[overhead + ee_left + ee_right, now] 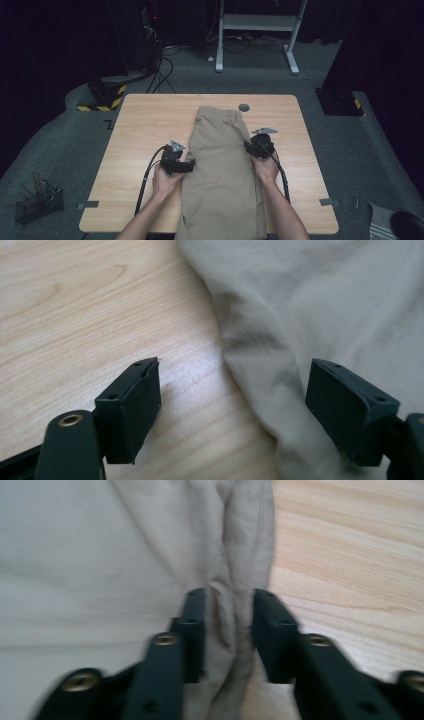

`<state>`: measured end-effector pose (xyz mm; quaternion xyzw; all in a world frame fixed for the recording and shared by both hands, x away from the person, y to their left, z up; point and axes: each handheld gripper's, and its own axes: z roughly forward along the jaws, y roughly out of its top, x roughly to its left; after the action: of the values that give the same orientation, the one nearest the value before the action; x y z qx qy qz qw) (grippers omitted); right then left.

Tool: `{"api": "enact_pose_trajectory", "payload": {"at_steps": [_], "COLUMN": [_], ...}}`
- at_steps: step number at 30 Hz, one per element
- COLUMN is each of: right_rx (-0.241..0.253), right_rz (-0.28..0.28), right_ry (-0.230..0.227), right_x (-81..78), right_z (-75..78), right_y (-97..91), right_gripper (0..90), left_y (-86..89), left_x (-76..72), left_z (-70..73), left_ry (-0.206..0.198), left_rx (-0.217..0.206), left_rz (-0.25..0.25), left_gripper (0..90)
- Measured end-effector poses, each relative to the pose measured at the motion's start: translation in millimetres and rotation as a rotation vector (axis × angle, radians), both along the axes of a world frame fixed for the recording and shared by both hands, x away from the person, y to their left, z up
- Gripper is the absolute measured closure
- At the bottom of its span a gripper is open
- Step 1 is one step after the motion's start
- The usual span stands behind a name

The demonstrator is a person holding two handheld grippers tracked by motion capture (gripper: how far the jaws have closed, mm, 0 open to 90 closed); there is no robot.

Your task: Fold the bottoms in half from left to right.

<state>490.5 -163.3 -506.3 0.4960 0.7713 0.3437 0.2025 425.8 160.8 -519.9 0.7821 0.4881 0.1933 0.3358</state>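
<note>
Folded khaki trousers (222,165) lie lengthwise down the middle of the wooden table (140,130), waistband at the far end. My left gripper (191,165) rests at their left edge, roughly halfway along. In the left gripper view it (232,400) stands wide open, one jaw over bare wood and the other over the cloth (325,300). My right gripper (248,147) sits at the right edge of the trousers. In the right gripper view its jaws (227,630) are shut on a raised ridge of the fabric (100,555), which fills the gap between the pads.
A small grey disc (244,107) lies on the table just beyond the waistband. On the floor are a wire basket (37,202) at the left, a yellow-and-black striped base (102,97) with cables behind the table, and a white desk frame (260,30) further back.
</note>
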Motion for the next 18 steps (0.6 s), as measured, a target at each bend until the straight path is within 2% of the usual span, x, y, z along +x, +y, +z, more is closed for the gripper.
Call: {"api": "enact_pose_trajectory", "payload": {"at_steps": [2,4,6,9,11,13,15,16,18], "right_rx": [0.025,0.041,0.026,0.024,0.020,0.006,-0.033,-0.043,-0.058], "right_rz": [0.008,0.055,0.146,0.208,0.221,0.221,0.217,0.222,0.213], "right_ry": [-0.043,-0.067,-0.065,-0.033,-0.014,0.009,0.023,-0.002,-0.005], "right_x": [-14.3,-33.0,-53.8,-71.8,-77.7,-79.6,-80.7,-82.8,-85.0], "right_z": [8.6,15.2,16.4,10.5,3.6,-3.3,-10.1,-11.7,-11.0], "right_y": [-1.1,0.4,5.6,9.3,10.2,9.4,8.1,5.7,3.7], "right_gripper": [60.9,62.0,63.9,64.9,65.1,65.1,65.4,65.2,62.0], "left_y": [0.6,-1.2,-4.2,-9.2,-11.1,-9.1,-6.1,-5.5,-3.9], "left_x": [-8.6,-21.8,-31.0,-40.6,-41.4,-39.5,-37.7,-37.7,-37.8], "left_z": [6.4,12.7,14.1,9.8,4.3,-0.7,-2.1,-2.0,-1.5], "left_ry": [-0.020,-0.033,-0.040,-0.030,-0.021,0.000,0.002,0.005,0.012], "left_rx": [-0.024,-0.043,-0.032,-0.022,0.003,-0.006,0.003,0.002,0.005], "left_rz": [-0.022,-0.074,-0.116,-0.151,-0.150,-0.133,-0.125,-0.121,-0.115], "left_gripper": [21.9,22.2,22.5,22.9,23.2,22.9,22.0,21.5,21.1]}}
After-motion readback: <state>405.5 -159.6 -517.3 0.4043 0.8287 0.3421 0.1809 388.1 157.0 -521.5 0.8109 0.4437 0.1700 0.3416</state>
